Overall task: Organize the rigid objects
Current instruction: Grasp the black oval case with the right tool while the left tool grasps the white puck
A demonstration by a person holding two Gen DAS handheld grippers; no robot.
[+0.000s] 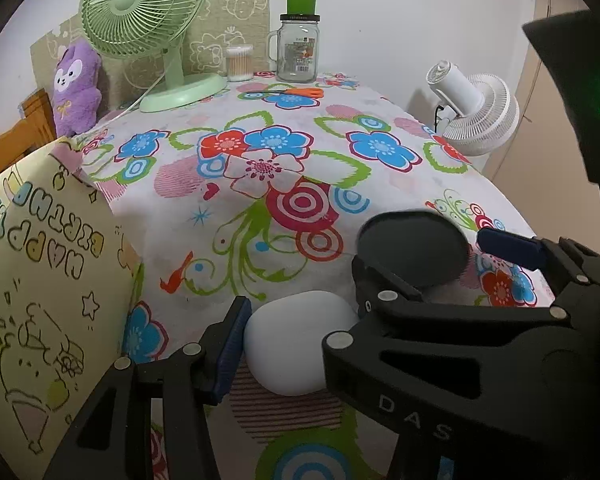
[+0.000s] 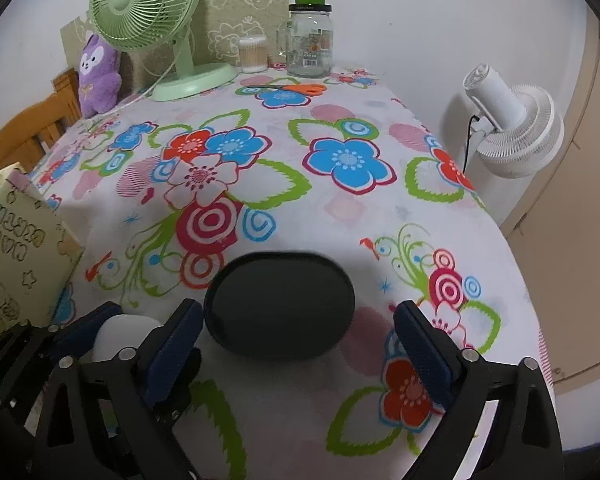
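A white oval case point(image 1: 296, 344) lies on the floral tablecloth point(image 1: 228, 248) near the front edge. My left gripper point(image 1: 300, 314) is shut on it, one blue pad against each side. Just to its right lies a dark oval case point(image 2: 280, 304), flat on the cloth. My right gripper point(image 2: 298, 312) stands open around the near end of it, and both pads are clear of its sides. In the right wrist view the left gripper point(image 2: 112, 332) and the white case point(image 2: 120, 334) show at the lower left. The right gripper's left finger overlaps the left gripper's right finger.
A yellow birthday gift bag point(image 1: 40, 280) stands close on the left. At the back are a green fan point(image 1: 140, 12), a purple plush point(image 1: 78, 84), a cotton-swab tub point(image 1: 239, 63), a glass jar point(image 1: 298, 48) and orange scissors point(image 1: 296, 92). A white fan point(image 1: 476, 116) stands beyond the table's right edge.
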